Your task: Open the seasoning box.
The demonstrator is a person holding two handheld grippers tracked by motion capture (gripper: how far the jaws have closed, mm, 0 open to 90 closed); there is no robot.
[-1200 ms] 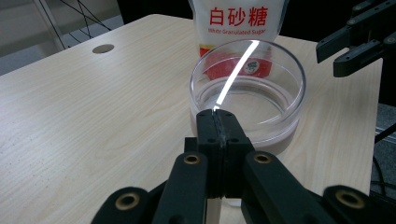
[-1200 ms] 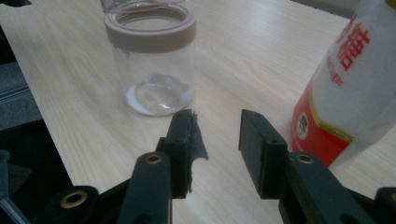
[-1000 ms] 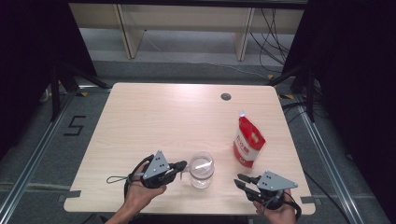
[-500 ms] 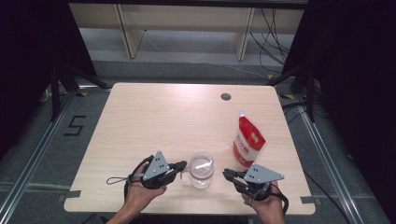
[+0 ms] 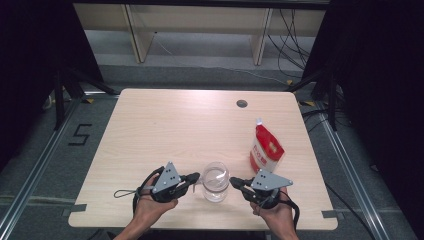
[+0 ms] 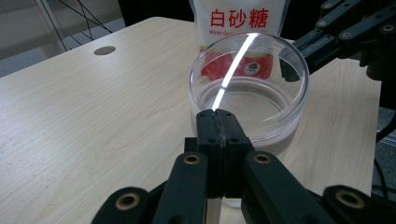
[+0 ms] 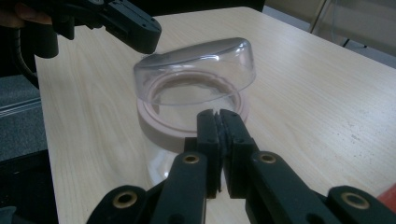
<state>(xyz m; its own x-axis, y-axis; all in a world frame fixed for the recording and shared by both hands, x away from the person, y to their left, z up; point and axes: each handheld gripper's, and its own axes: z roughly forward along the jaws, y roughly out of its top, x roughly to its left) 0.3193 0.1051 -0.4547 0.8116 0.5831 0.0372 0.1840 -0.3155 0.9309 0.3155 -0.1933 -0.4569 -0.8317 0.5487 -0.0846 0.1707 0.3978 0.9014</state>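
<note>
A: What has changed since a second ago?

B: The right gripper (image 5: pixel 235 182) has slid in from the table's right edge toward the clear jar (image 5: pixel 216 181), and its jaws have just been closing, with nothing between them. The left gripper (image 5: pixel 195 177) has kept its place.

A: How do the jaws stand?

B: Both pairs are pressed together, empty. In the left gripper view the two black jaws (image 6: pixel 219 135) meet just short of the jar's (image 6: pixel 250 88) near rim. In the right gripper view the jaws (image 7: pixel 218 128) meet at the jar's (image 7: pixel 194 107) pink band.

A: Touching it?

B: Hard to say. From above, each tip sits right at the jar's side; it may be contact or a sliver of gap.

A: And the hands?

B: Both come in from the near edge, palms under the gripper bodies, grey plates up. The left hand (image 5: pixel 152 202) angles its gripper rightward and level; the right hand (image 5: pixel 275 212) points its own leftward, so the two face each other with the jar between the tips.

A: Anything past the jaws?

B: Beyond the left gripper's jaws, behind the jar, a red-and-white sugar bag (image 6: pixel 238 21) stands upright. The wooden table (image 5: pixel 175 125) carries it all.
</note>
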